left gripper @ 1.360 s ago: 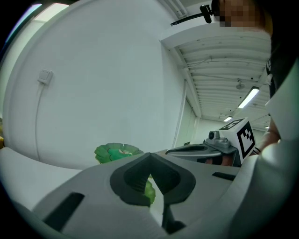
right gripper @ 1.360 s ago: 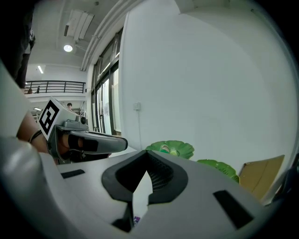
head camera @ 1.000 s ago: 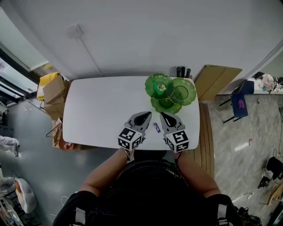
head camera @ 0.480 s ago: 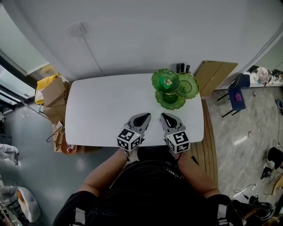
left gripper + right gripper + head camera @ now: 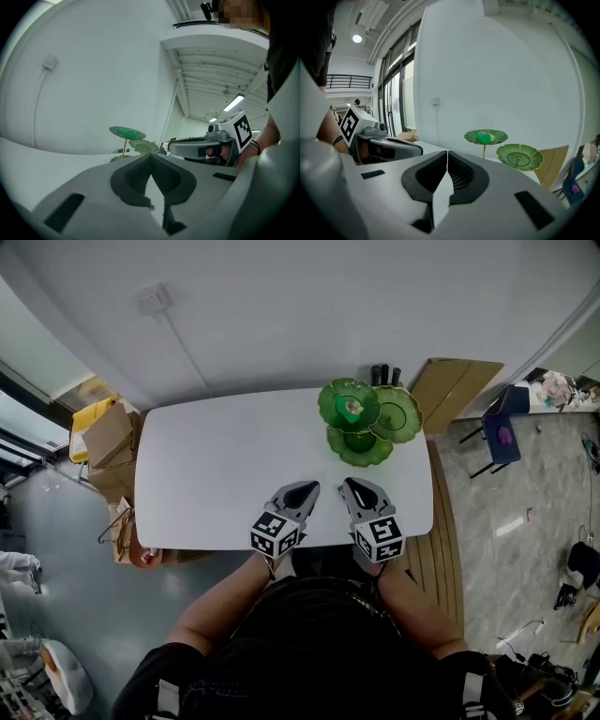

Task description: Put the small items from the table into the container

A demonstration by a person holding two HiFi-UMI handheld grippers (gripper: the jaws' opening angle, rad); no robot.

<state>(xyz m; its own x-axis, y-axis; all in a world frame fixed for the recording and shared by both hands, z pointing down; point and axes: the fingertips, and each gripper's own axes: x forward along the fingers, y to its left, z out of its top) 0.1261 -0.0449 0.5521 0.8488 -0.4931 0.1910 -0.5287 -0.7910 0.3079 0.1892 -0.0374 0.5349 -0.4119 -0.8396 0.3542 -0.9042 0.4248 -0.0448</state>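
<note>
a green, leaf-shaped tiered container [image 5: 403, 418] stands at the far right corner of the white surface [image 5: 216, 474], with a small green item [image 5: 353, 409] in its top dish. both hand-held grippers are held well short of it, side by side over the near edge of the surface and pointing toward it. the left hand-held gripper [image 5: 305, 489] has its jaws closed tip to tip with nothing clamped between them. in the left gripper view a blue-and-white speck [image 5: 151, 206] shows through the slit below the tips, possibly a small item lying on the surface but too small to identify. the right hand-held gripper [image 5: 359, 489] is likewise fully closed and empty, and its own view shows the container ahead and slightly to the right. cardboard boxes [image 5: 112, 432] sit on the floor beyond the left end of the surface.
</note>
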